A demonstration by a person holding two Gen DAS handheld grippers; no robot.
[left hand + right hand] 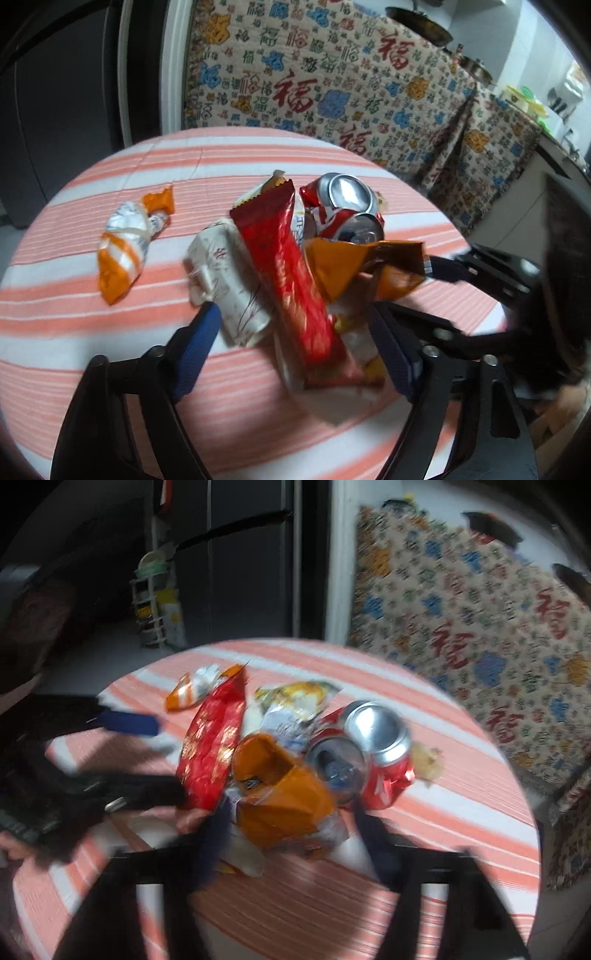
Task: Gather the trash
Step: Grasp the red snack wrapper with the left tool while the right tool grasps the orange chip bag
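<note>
Crinkly foil red wrapper [295,280] is straddled loosely by the left tool [295,347], the orange wrapper [280,797] pinched by the right tool [291,834]; light, slippery stuff.

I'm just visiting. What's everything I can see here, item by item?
table: one, round, orange-and-white striped cloth, under everything
red can: seemingly one, crushed, far side of pile
red wrapper: one, long, mid-pile
white carton: one, beside red wrapper
orange wrapper: one, in right gripper
orange-white wrapper: one, apart from pile
patterned cloth: one, beige, behind table
left gripper: black, blue pads, astride carton and red wrapper
right gripper: closed on orange wrapper
</note>
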